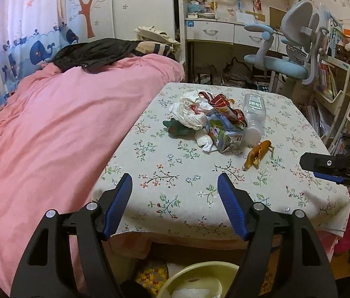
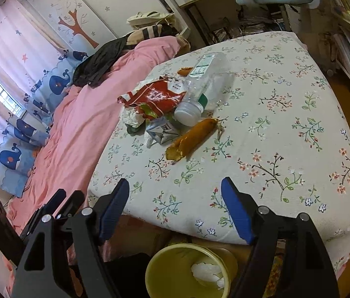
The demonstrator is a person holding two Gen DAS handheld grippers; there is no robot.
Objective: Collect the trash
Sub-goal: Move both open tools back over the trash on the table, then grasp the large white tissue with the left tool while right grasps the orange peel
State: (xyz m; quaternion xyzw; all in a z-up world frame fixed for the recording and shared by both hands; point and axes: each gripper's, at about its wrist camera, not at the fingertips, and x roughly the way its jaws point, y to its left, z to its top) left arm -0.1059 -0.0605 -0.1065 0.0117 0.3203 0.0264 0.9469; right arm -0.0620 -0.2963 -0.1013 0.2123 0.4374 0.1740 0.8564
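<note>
A: Where is the trash sitting?

B: Heaped on the floral-cloth counter (image 1: pixel 199 173), around the centre of the left wrist view. A crumpled white bag (image 1: pixel 187 111), a red snack wrapper (image 2: pixel 155 94), a squashed carton (image 1: pixel 224 131) and a clear plastic bottle (image 2: pixel 204 82) lying on its side all touch each other. The banana peel (image 2: pixel 190 139) lies just beside the bottle's cap, on the near side of the heap.

A: And the 2 grippers?

B: The left gripper (image 1: pixel 175 188) hovers at the counter's near edge, jaws spread wide with nothing between them. The right gripper (image 2: pixel 175 193) is likewise at the near edge, jaws wide and empty; its black body also pokes in at the right edge of the left wrist view.

A: Any bin?

B: A yellow bin (image 2: pixel 165 260) stands at the bottom centre of both views, under the counter's edge, with white crumpled trash (image 2: pixel 207 270) inside. A pink bed (image 1: pixel 63 124) fills the left of the frame.
</note>
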